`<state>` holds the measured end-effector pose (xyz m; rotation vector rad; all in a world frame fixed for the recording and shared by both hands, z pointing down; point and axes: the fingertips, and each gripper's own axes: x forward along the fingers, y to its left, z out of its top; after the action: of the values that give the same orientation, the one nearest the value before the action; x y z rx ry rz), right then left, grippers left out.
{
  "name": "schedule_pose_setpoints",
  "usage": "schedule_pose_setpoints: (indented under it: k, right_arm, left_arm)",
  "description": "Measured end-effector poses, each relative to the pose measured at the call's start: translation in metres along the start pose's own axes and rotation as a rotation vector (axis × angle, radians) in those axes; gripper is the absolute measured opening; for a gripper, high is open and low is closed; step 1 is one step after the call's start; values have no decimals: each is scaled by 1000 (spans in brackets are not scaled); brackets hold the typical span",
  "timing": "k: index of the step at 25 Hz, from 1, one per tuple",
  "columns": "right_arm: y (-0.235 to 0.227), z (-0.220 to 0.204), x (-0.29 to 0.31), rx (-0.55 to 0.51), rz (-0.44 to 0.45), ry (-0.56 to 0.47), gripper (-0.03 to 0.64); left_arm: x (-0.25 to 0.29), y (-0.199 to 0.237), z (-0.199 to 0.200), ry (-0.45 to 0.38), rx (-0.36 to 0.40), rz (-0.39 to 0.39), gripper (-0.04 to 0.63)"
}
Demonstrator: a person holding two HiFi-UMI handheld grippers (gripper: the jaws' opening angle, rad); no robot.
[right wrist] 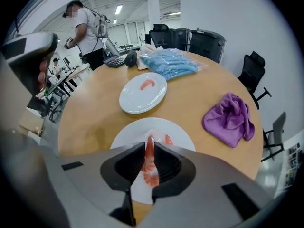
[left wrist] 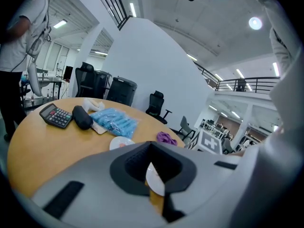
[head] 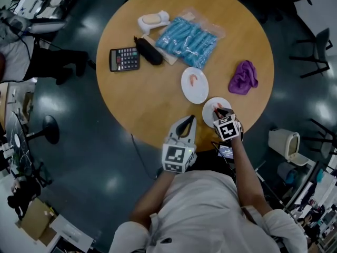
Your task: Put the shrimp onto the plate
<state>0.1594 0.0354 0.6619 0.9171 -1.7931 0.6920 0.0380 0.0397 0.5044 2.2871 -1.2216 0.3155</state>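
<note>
Two white plates lie on the round wooden table (head: 137, 96). The near plate (right wrist: 178, 133) (head: 210, 105) holds one loose shrimp (right wrist: 168, 139). My right gripper (right wrist: 149, 151) (head: 221, 113) hangs just above this plate, shut on a second orange shrimp (right wrist: 150, 167), which hangs lengthwise between the jaws. The far plate (right wrist: 137, 99) (head: 196, 91) carries one shrimp (right wrist: 147, 83) (head: 194, 78). My left gripper (head: 185, 124) (left wrist: 151, 146) hovers at the table's near edge, left of the near plate, shut with nothing in it.
A purple cloth (head: 243, 77) (right wrist: 229, 118) lies right of the plates. Further back are a blue packet (head: 187, 40), a black case (head: 149, 51), a calculator (head: 124, 59) and a white object (head: 152, 20). A person (right wrist: 88, 25) stands beyond the table.
</note>
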Motion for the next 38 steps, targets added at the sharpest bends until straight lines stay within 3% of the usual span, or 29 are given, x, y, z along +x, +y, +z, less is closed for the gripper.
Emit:
schedule_pose_setpoints:
  k: [7, 19, 28, 32, 38]
  right_arm:
    - [-1, 12, -8, 9, -5, -43, 63]
    - [16, 105, 14, -43, 23, -146, 17]
    - [18, 144, 50, -15, 5, -104, 25]
    - [19, 151, 60, 15, 23, -76, 92]
    - [16, 150, 75, 16, 8, 4, 98]
  left_arm:
    - [-2, 6, 2, -12, -11, 12, 8]
    - [-4, 33, 4, -6, -35, 41, 8]
    - [-5, 71, 5, 5, -86, 85, 8]
    - [-1, 80, 3, 12, -102, 91, 8]
    - [6, 84, 13, 0, -97, 81, 8]
